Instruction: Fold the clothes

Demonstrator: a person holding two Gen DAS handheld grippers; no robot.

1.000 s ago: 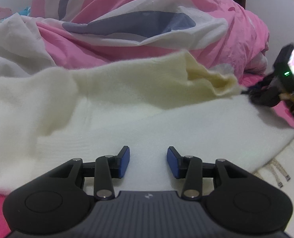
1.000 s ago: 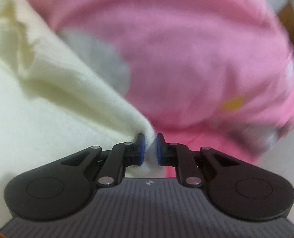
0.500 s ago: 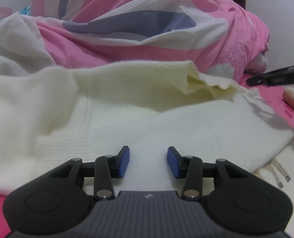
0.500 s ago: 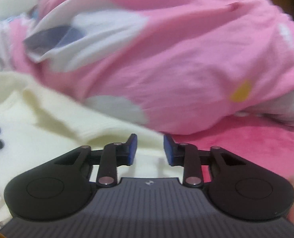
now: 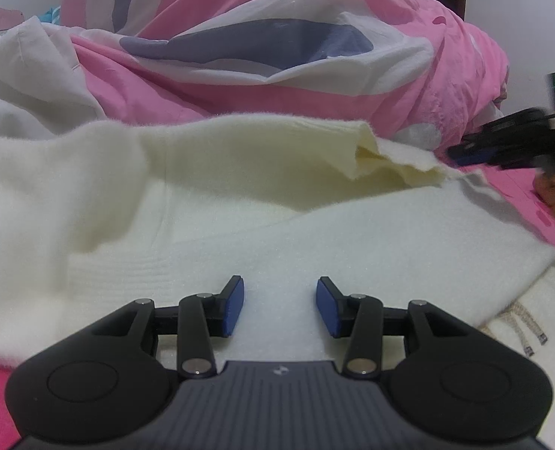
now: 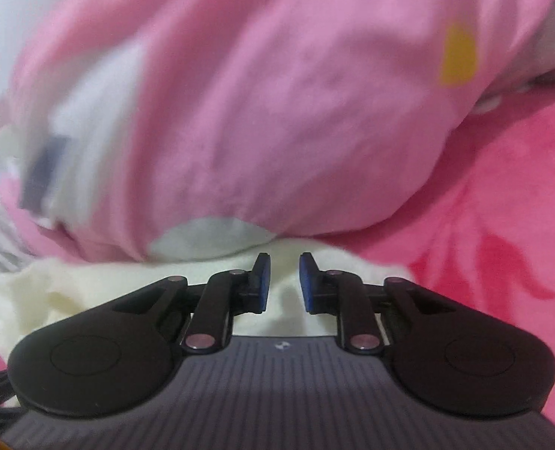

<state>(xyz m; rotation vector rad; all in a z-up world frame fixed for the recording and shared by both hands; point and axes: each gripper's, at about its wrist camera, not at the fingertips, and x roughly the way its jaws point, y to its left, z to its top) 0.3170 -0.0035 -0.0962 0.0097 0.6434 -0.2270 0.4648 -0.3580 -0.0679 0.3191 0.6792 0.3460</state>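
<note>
Left wrist view: my left gripper (image 5: 280, 305) hangs with its jaws apart over the cream sweater (image 5: 314, 240), which lies spread on the bed (image 5: 517, 183). One part is folded across it, its edge (image 5: 389, 161) loose and rumpled. If I press there, that layer may slide.

Right wrist view: my right gripper (image 6: 281, 281), jaws apart and empty, sits at the sweater's edge (image 6: 359, 262) beside the duvet (image 6: 277, 105). Closing carelessly could catch duvet too.
</note>
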